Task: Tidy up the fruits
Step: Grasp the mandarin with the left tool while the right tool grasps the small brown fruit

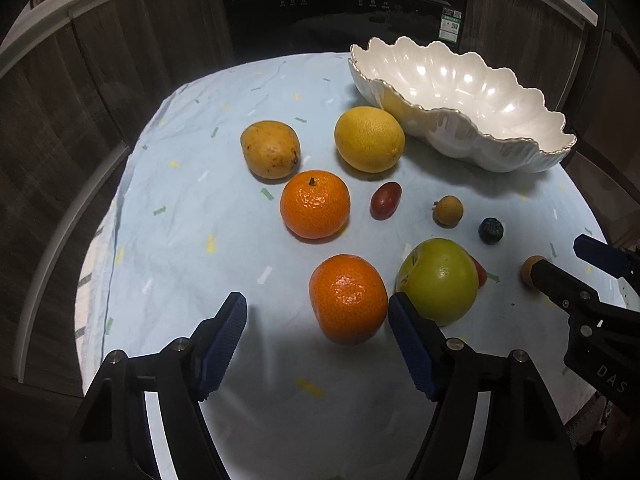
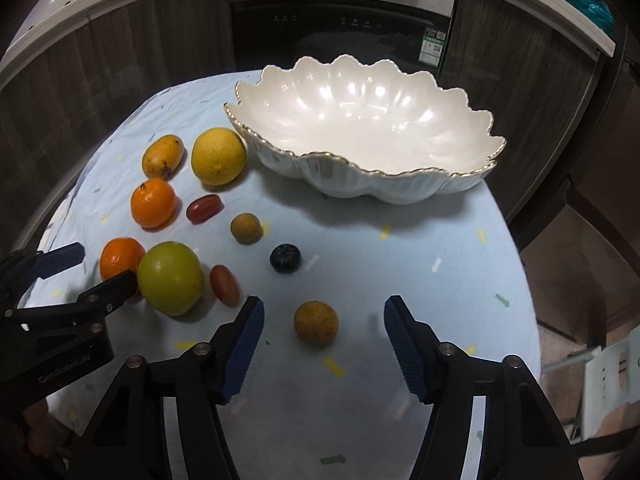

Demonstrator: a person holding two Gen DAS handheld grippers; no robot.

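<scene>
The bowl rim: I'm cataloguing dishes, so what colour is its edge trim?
Gold trim on a pearly white scalloped bowl, clearest in the right wrist view.

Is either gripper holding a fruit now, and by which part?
No. The left gripper and the right gripper are both open and hold nothing.

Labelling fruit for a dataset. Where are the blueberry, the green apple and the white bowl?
blueberry (image 2: pixel 285 258): right wrist view, centre of its dark top.
green apple (image 2: pixel 170 278): right wrist view, middle of its green skin.
white bowl (image 2: pixel 360 172): right wrist view, near gold-edged rim.
</scene>
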